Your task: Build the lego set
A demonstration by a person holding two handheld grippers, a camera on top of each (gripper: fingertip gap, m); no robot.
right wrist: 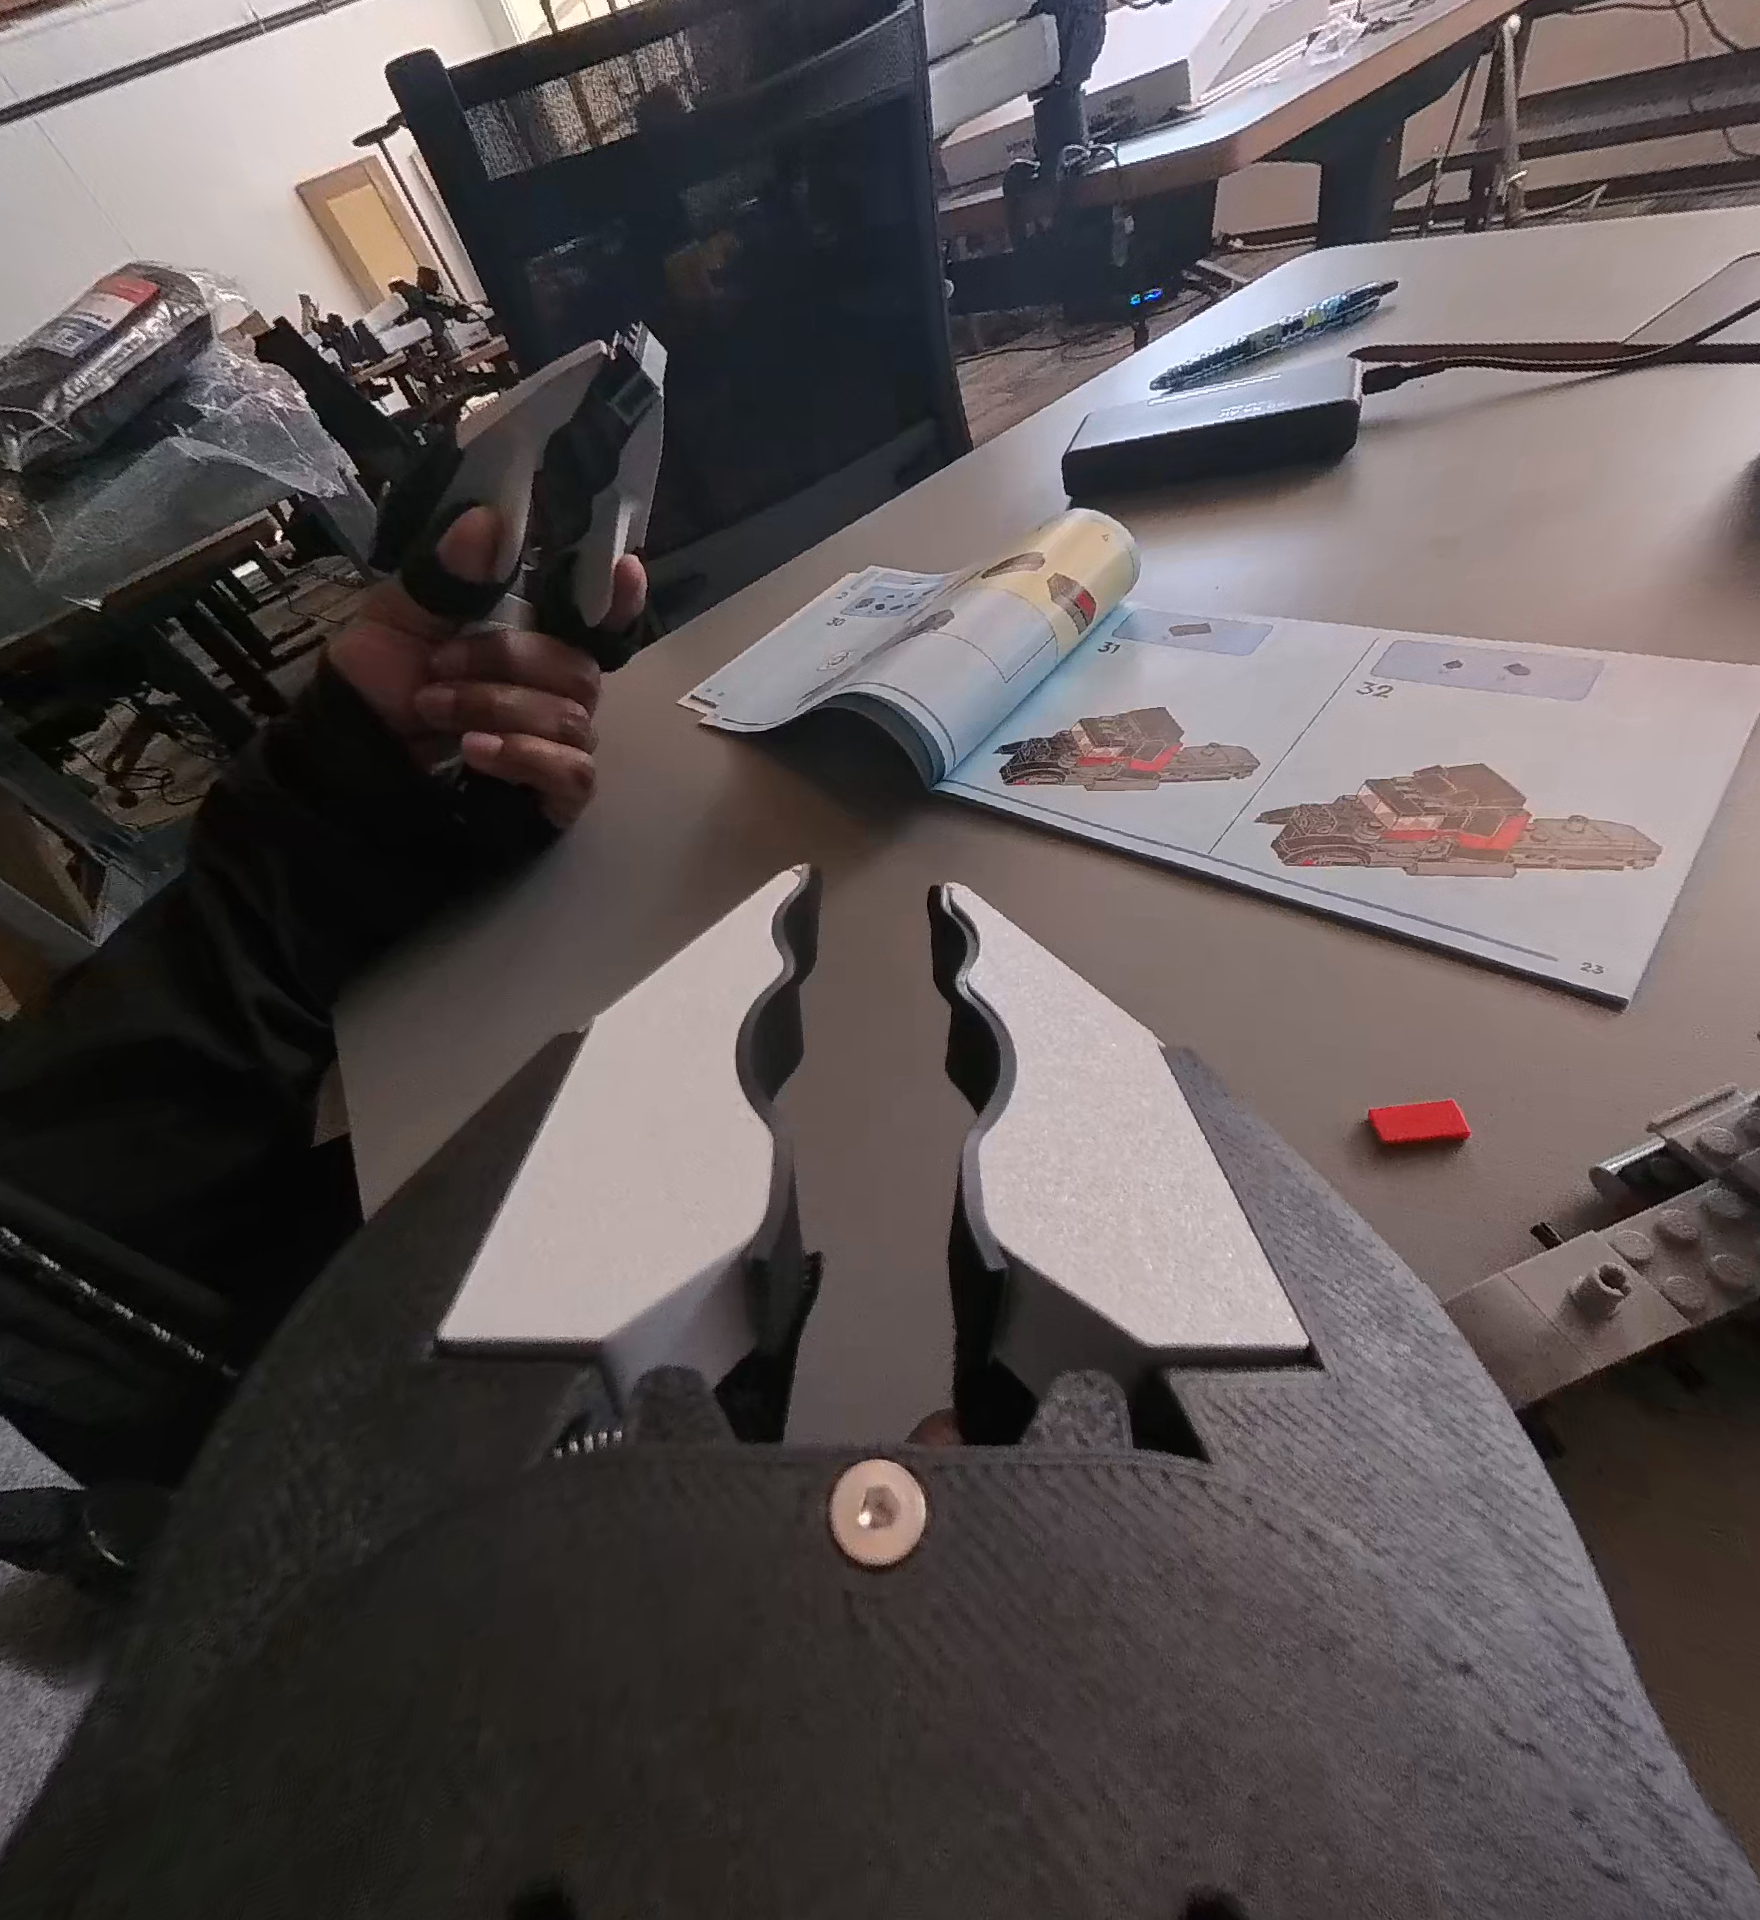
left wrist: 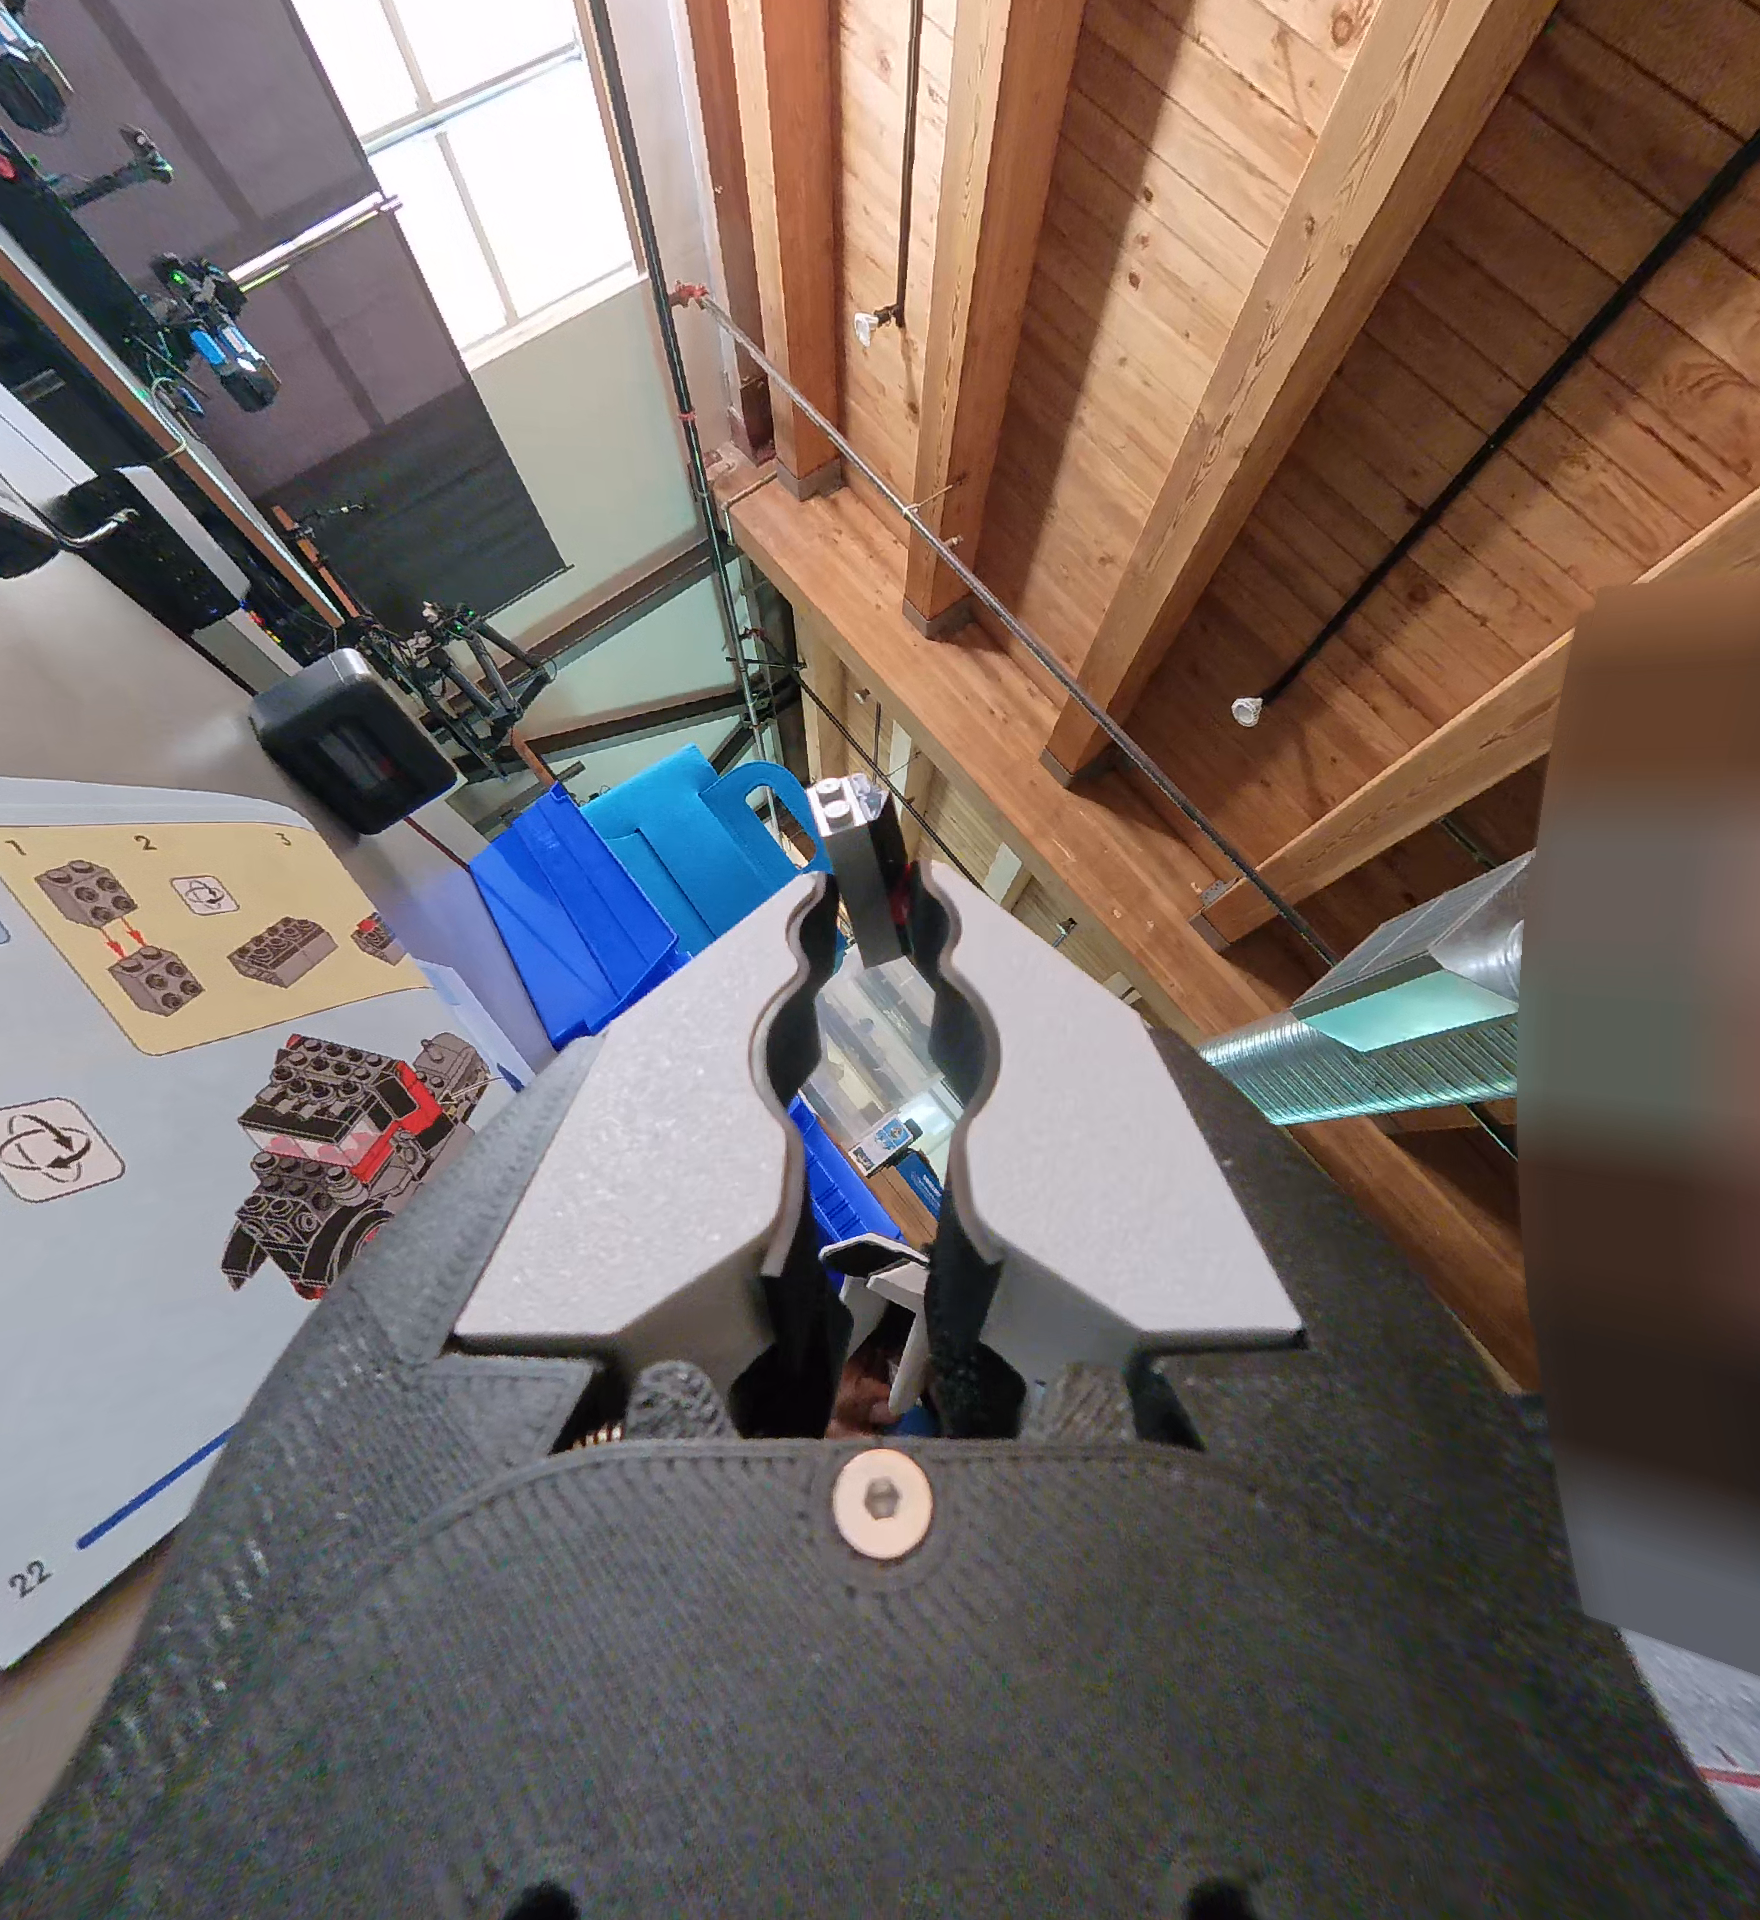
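My left gripper (left wrist: 871, 894) points up toward the ceiling and is shut on a small black and grey lego assembly (left wrist: 860, 862) with a light grey studded top. The same gripper (right wrist: 627, 384) shows in the right wrist view, raised above the table's left edge in a hand (right wrist: 502, 707), with the piece (right wrist: 635, 379) at its tip. My right gripper (right wrist: 874, 899) is open and empty, low over the grey table (right wrist: 1271, 1060). A part-built grey lego model (right wrist: 1686, 1226) sits at the right edge. A red flat tile (right wrist: 1418, 1122) lies beside it.
An open instruction booklet (right wrist: 1271, 769) lies on the table ahead, also in the left wrist view (left wrist: 128, 1091). A black box (right wrist: 1214, 431) and a pen (right wrist: 1271, 332) lie farther back. A black chair (right wrist: 710, 260) stands beyond the table edge. Blue bins (left wrist: 585, 914) show in the left wrist view. The red flat tile (right wrist: 1418, 1122) sits 11 cm or so from the ends of my right fingers.
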